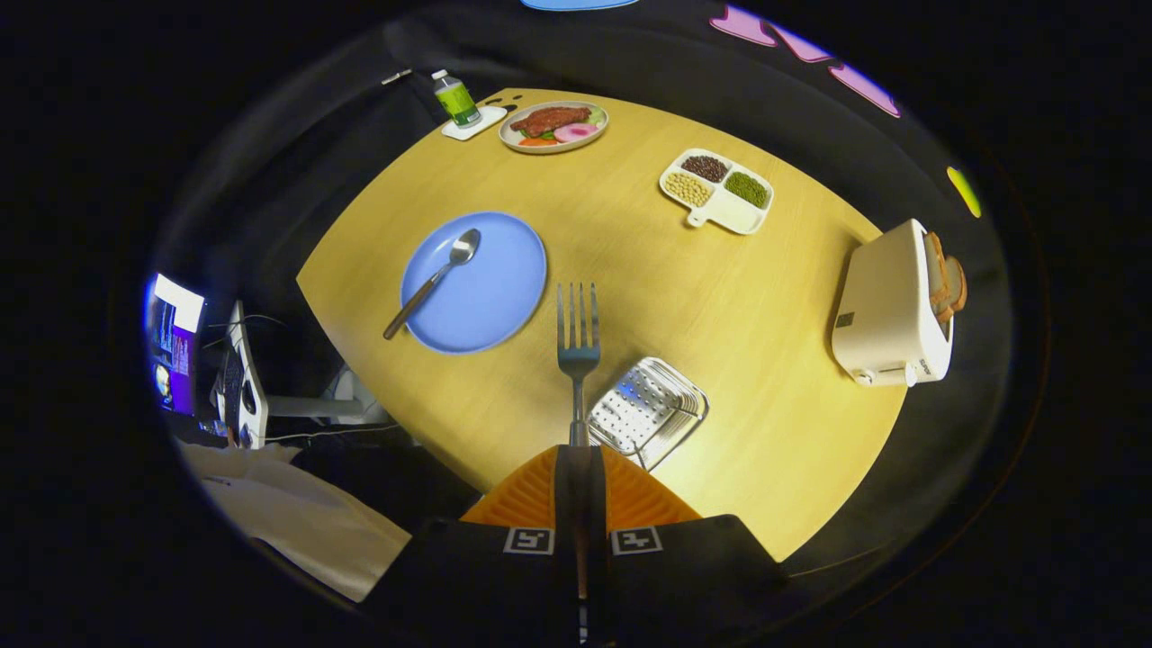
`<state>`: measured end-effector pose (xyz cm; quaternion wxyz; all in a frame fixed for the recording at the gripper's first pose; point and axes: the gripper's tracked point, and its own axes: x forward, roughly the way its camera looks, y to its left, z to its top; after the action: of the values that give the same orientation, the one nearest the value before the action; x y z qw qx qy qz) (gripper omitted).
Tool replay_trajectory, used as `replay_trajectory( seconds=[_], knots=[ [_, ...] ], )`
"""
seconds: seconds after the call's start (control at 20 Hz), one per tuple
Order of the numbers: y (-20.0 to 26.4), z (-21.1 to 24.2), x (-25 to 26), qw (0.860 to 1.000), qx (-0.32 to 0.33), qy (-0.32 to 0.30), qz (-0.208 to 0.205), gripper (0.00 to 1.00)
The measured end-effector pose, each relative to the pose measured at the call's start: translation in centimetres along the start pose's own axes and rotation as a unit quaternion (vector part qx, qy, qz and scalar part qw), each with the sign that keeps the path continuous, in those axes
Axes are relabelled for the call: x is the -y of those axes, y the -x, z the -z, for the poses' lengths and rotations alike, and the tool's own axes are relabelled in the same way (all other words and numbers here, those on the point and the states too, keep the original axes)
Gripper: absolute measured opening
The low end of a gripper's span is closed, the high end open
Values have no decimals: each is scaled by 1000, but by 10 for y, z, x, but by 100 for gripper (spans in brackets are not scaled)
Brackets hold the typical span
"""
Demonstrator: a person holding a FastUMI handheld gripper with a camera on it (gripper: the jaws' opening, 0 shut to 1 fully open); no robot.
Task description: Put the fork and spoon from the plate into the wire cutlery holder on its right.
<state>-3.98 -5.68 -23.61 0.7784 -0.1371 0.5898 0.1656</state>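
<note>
My gripper (577, 450) is shut on the handle of a metal fork (578, 335), held high above the wooden table (702, 297). The fork's tines point straight ahead, away from the fingers. Far below, a blue plate (490, 288) lies to the left of the fork, and a metal spoon (434, 281) rests across it with its handle hanging over the plate's near rim. The wire cutlery holder (646, 409) stands on the table just right of the fork's handle, its perforated bottom showing through the open top.
A white toaster (891, 315) with bread slices stands at the table's right edge. A divided tray of beans (717, 191), a plate of food (553, 126) and a bottle on a coaster (457, 101) sit at the far side. A monitor and white stand are off the left edge.
</note>
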Motion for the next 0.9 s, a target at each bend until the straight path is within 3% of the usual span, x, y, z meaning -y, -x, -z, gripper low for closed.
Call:
replay_trajectory(
  seconds=[0.3, 0.9],
  knots=[
    [-3, 43, 46, 994, -92, 34, 41, 8],
    [-37, 42, 50, 983, -179, 28, 22, 8]
  ],
)
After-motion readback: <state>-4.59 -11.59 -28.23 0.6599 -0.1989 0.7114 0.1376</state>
